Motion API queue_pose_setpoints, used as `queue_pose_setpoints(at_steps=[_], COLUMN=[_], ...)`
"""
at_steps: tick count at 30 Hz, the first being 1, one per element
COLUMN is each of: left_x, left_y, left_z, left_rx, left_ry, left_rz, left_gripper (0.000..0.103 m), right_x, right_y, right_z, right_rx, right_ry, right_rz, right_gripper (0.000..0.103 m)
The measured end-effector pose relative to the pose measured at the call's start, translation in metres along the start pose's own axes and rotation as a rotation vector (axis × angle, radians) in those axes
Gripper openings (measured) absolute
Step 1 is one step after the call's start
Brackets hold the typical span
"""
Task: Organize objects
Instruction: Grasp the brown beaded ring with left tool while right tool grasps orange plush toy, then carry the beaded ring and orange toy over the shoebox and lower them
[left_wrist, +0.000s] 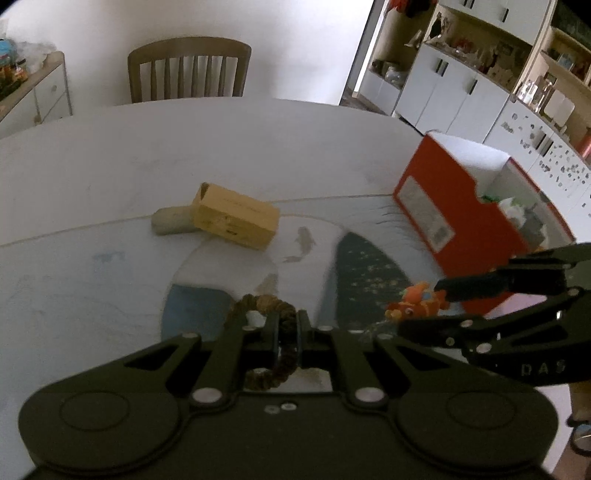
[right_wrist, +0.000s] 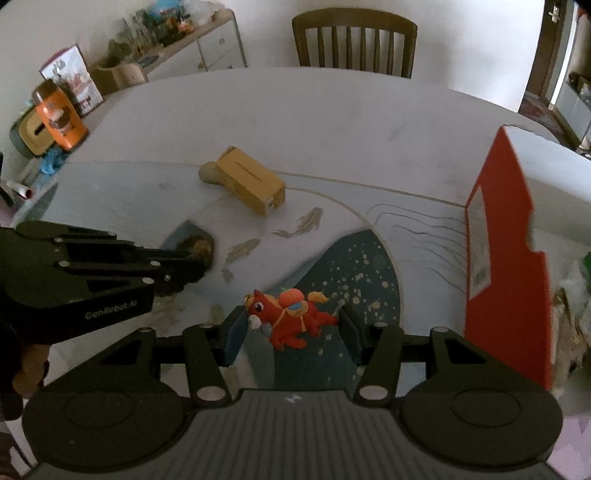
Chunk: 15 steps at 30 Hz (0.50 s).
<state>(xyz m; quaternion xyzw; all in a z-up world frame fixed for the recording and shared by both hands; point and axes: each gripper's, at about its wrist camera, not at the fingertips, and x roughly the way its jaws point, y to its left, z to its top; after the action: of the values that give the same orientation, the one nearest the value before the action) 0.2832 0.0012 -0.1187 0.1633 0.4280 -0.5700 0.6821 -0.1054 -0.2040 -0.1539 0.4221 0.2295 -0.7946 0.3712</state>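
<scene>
Your round table (right_wrist: 295, 110) carries the red box (right_wrist: 506, 258) at its right edge, open-topped, with pale and green items inside (too blurred to name), and the tan carton (right_wrist: 251, 181) lies mid-table, long axis running far-left to near-right. Your right gripper (right_wrist: 291, 326) pinches the red toy horse (right_wrist: 291, 317) by head and tail, head pointing left, its length spanning the pads, while your left gripper (left_wrist: 288, 332) is clamped tight on the brown scrunchie (left_wrist: 273, 332), ring upright between its fingers.

Both grippers are showing matte black bodies: round discs at the base, slotted linkage arms, silver screw heads at each pivot. The left gripper (left_wrist: 287, 332) is wearing white "GenRobot.AI" lettering on its side; the right gripper (right_wrist: 291, 325) is showing "DAS".
</scene>
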Motion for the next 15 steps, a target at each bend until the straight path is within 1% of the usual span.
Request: queue_pose_setpoints(at_steps=[5,9,15], left_x=[-0.017,-0.03,-0.049], left_y=[-0.021,-0.042,-0.078], left_z=[0.0,0.004,0.014], left_rx=[0.013,0.03,0.07], left_ry=[-0.007,-0.01,-0.046], left_rz=[0.001,0.004,0.002], left_gripper=[0.006,0.006,0.006], right_x=[-0.029,-0.055,-0.091], right_y=[-0.002,-0.006,-0.022], right_z=[-0.009,-0.013,-0.018], right_rx=[0.013,0.02,0.025], right_ry=[-0.028,-0.046,-0.078], right_rz=[0.022,0.019,0.027], right_gripper=[0.053,0.053,0.053])
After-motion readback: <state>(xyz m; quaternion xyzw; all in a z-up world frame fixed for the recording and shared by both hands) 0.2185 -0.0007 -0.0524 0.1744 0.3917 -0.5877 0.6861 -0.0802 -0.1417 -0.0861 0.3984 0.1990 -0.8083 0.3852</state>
